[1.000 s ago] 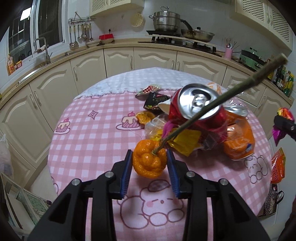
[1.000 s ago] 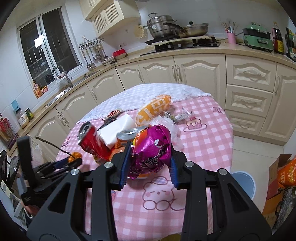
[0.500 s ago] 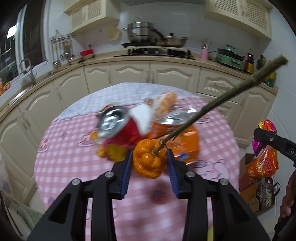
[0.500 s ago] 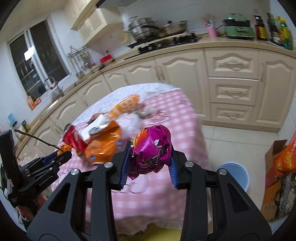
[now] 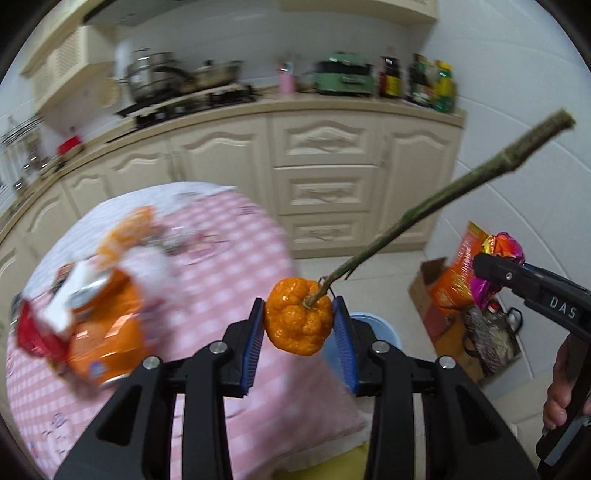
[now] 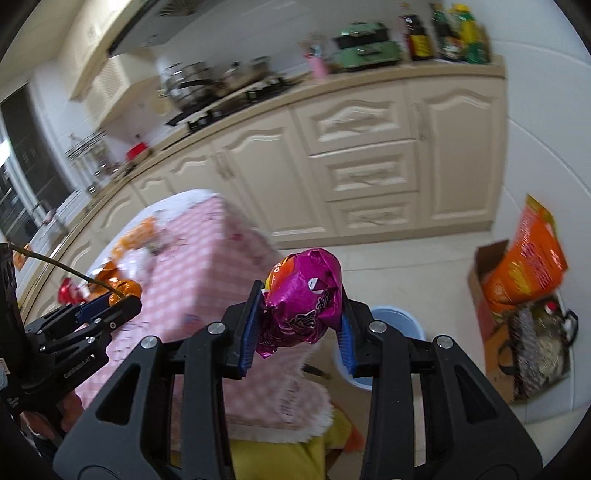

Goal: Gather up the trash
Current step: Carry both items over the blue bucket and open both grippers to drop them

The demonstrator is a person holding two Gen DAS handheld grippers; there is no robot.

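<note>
Orange, lumpy fruit [image 5: 298, 320] with its long stem sits clamped in the left gripper [image 5: 299, 332]; right gripper [image 6: 300, 325] squeezes a magenta wrapper [image 6: 301, 301]. Blue bin [image 6: 400, 319] waits lower centre; cans [image 5: 105, 332] remain left on the table [image 5: 229, 236].

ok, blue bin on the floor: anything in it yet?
Cannot tell. The blue bin sits behind the right gripper and its magenta wrapper; only part of its rim shows, the inside is hidden.

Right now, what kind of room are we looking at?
A home kitchen, most likely: a gas stove with pots, cream cabinets under a counter, and sauce bottles beside a green cooker.
</note>
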